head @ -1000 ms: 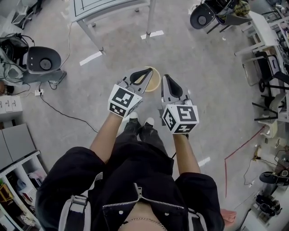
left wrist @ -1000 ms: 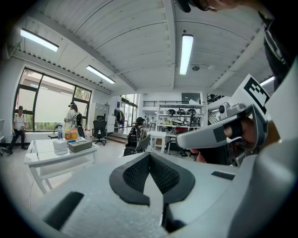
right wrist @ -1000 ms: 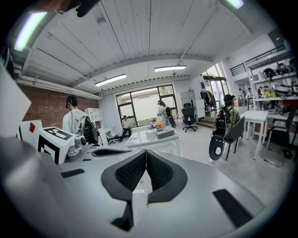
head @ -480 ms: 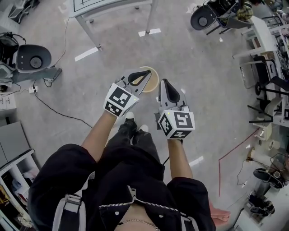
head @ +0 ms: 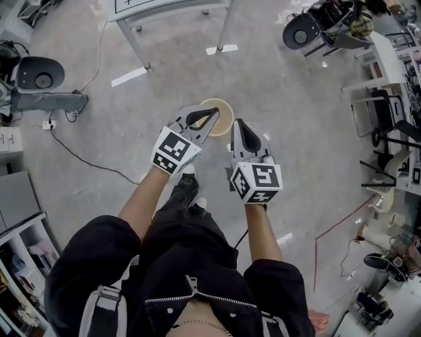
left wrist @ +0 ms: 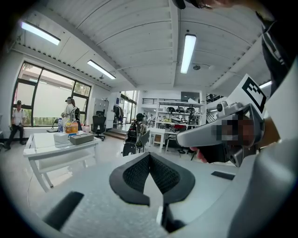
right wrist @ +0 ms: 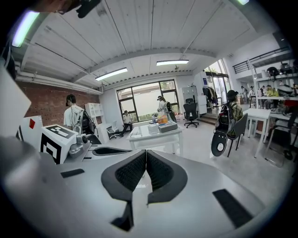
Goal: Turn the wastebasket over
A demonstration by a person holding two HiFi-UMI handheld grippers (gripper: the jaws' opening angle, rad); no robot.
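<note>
Now, left tool (head: 212, 113) and right tool (head: 239, 124) – both closed, empty – hover near the wastebasket (head: 225, 122)

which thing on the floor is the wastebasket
From the white table at the top of the head view, come down the concrete floor toward the person. The wastebasket stands just past the left claw, which overlaps its rim. It is the only round, tan, open-topped thing there.

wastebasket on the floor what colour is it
The wastebasket is pale tan; the head view shows it best.
</note>
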